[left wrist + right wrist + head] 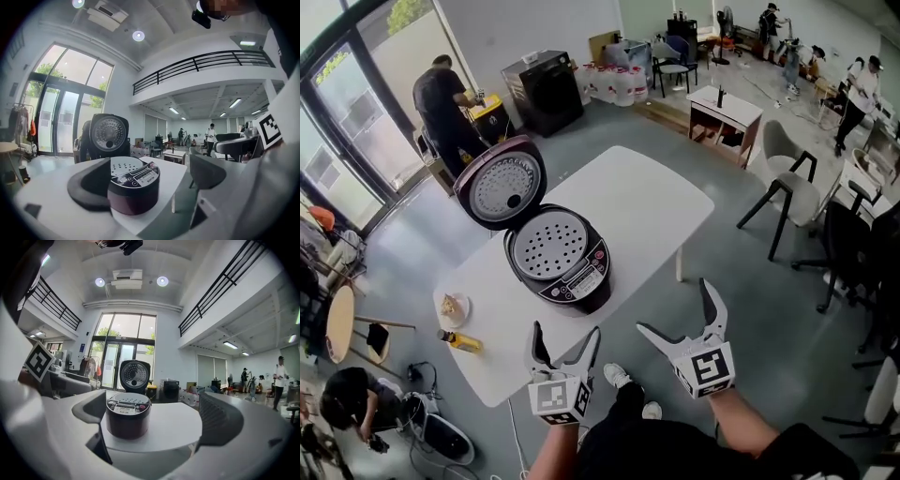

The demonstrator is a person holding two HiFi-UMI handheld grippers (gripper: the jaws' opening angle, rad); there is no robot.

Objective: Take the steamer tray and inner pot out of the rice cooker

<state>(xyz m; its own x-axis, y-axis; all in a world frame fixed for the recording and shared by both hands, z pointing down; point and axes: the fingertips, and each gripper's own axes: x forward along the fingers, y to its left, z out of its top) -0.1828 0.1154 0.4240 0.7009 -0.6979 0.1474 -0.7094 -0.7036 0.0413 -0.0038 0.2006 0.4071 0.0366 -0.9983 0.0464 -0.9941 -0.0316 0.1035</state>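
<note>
Left gripper [566, 334], right gripper [675, 307]: jaws released, empty. Steamer tray [548, 244] sits in the open rice cooker [572, 281] on the table [647, 202], ahead of both jaws, well apart. Advised: grip opposite rim edges, lift level.

The right tool [155, 416] holds its jaws apart before the open-lidded rice cooker [128, 419].
</note>
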